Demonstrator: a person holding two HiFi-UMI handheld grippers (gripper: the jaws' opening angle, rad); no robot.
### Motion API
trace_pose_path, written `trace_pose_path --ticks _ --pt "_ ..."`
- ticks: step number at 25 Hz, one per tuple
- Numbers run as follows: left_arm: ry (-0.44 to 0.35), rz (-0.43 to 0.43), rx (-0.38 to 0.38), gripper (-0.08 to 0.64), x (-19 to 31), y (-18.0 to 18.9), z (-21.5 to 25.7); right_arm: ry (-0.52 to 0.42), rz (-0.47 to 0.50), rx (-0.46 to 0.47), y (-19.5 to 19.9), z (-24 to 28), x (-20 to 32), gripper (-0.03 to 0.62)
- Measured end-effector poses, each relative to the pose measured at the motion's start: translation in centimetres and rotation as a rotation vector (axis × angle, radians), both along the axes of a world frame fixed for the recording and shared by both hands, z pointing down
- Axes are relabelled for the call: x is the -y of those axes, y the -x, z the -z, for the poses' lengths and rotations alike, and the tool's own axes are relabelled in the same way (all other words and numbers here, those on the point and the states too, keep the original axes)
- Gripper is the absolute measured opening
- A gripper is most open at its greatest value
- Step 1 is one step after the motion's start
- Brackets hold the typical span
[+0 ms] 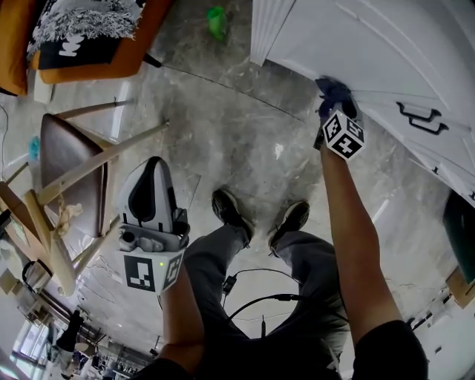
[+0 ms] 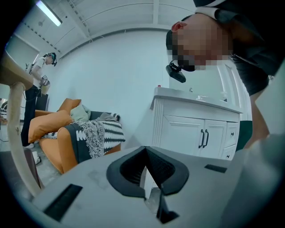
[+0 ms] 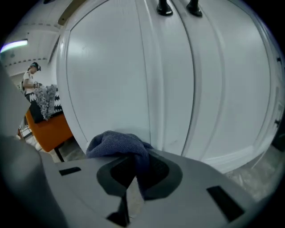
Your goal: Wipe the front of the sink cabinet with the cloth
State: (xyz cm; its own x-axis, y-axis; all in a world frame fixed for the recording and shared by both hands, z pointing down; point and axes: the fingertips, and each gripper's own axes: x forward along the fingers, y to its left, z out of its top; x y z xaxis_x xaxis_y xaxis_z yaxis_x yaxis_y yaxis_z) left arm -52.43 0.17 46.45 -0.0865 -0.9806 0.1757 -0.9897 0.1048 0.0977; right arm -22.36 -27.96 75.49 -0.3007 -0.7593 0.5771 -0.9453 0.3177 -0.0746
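The right claw (image 3: pixel 132 171) is shut on the cloth (image 3: pixel 116 143), a soft blue-grey knit bunched into a rounded wad that bulges out ahead of the black ribbed pads. The wad lies against the cabinet (image 3: pixel 107 75), low on the door at the left of the right gripper view, just beside the seam where the two doors meet. The doors are smooth, glossy white, each with a recessed panel inside a raised frame; two dark handles (image 3: pixel 164 8) stand near the seam at the far end of the doors. In the head view the right claw (image 1: pixel 335 111), with its marker cube, is held out at arm's length, the cloth (image 1: pixel 334 93) pressed to the cabinet (image 1: pixel 371 52) short of the black bar handles (image 1: pixel 419 119). The left claw (image 2: pixel 146 153) has its jaws together and grips nothing; its view looks across the room at the cabinet (image 2: pixel 191 129). From above, the left claw (image 1: pixel 152 193), white with black, hangs over the floor (image 1: pixel 223 141), which is grey veined stone with a dull shine. Just beside it stands a chair (image 1: pixel 67 159) with pale wooden legs and a brown seat. Farther off is an orange sofa (image 1: pixel 133 44) with a black and white fringed throw (image 1: pixel 82 22).
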Motion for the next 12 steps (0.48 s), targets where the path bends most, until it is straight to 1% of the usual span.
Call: trace_pose_path --ticks 1,2,4,6,9,11,12 --pt "-0.003 -0.002 -0.005 0.003 0.0 -0.1 0.1 -0.015 0.016 -0.014 -0.2 0.9 0.0 0.028" --pt "-0.006 -0.003 -0.011 0.003 0.1 -0.2 0.3 -0.042 0.049 -0.014 0.6 2.5 -0.1 0.028" --pt "-0.018 -0.003 -0.023 0.003 0.4 -0.5 1.1 -0.114 0.133 0.033 4.0 7.3 -0.5 0.028" --pt "-0.032 -0.004 -0.027 0.003 0.7 -0.9 2.2 -0.18 0.199 0.134 8.3 13.2 -1.2 0.028" --pt "-0.04 -0.012 -0.04 0.003 1.0 -1.6 3.9 -0.245 0.238 0.315 13.9 22.1 -1.8 0.028" --pt "-0.036 -0.022 -0.051 0.003 1.1 -2.3 4.7 -0.297 0.253 0.386 15.6 27.2 -2.0 0.028" --pt "-0.033 -0.028 -0.053 0.003 1.1 -2.6 5.1 -0.317 0.252 0.402 15.5 29.1 -1.9 0.028"
